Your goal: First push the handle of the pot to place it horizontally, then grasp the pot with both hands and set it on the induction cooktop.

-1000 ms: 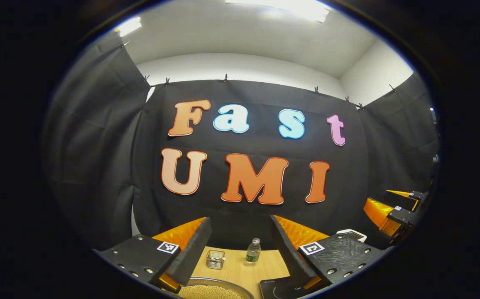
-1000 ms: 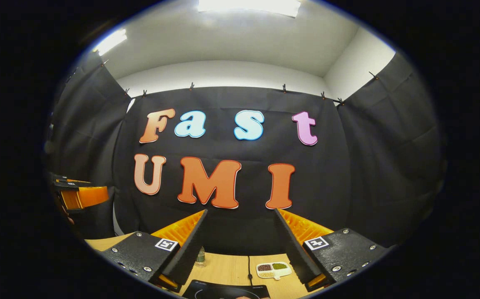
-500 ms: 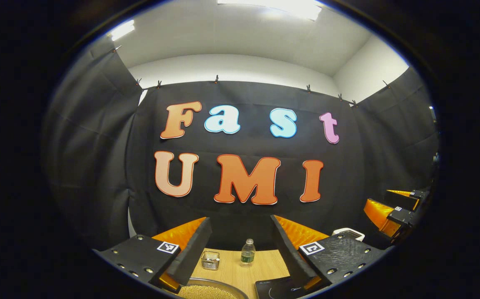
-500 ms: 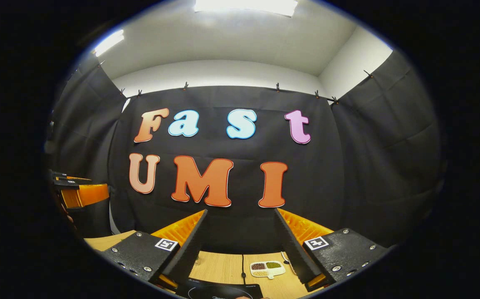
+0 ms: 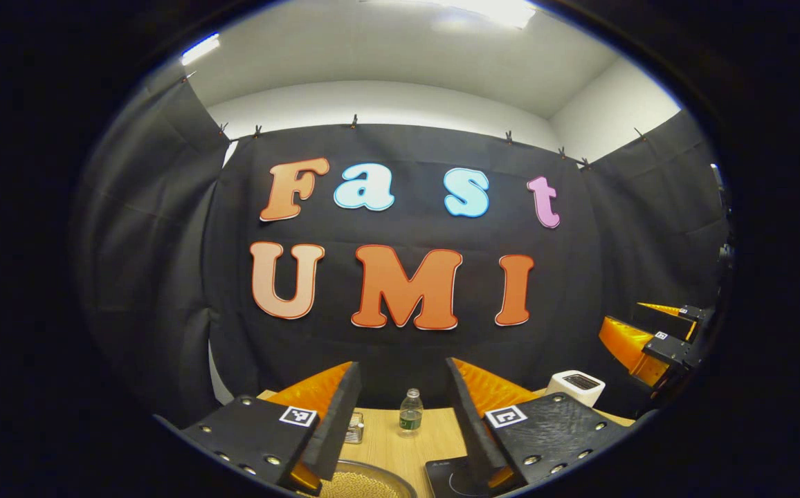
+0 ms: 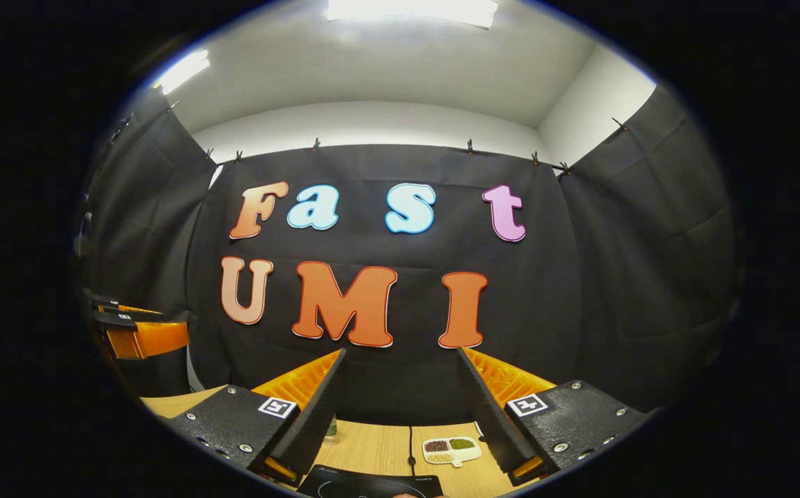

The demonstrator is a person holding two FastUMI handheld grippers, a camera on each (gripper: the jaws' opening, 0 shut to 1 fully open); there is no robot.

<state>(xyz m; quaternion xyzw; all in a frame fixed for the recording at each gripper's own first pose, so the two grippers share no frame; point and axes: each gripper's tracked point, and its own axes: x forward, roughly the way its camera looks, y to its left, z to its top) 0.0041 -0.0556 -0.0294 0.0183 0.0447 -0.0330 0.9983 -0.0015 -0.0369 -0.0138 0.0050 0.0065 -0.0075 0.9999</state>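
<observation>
Left tool (image 5: 400,401) has dipped, both tools spread; pot (image 5: 365,484) holds yellow grains.

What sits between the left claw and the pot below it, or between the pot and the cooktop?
Nothing visible. The left claw hangs open over the pot, with bare table between pot and induction cooktop. The bottle stands farther back, out of the path.
</observation>
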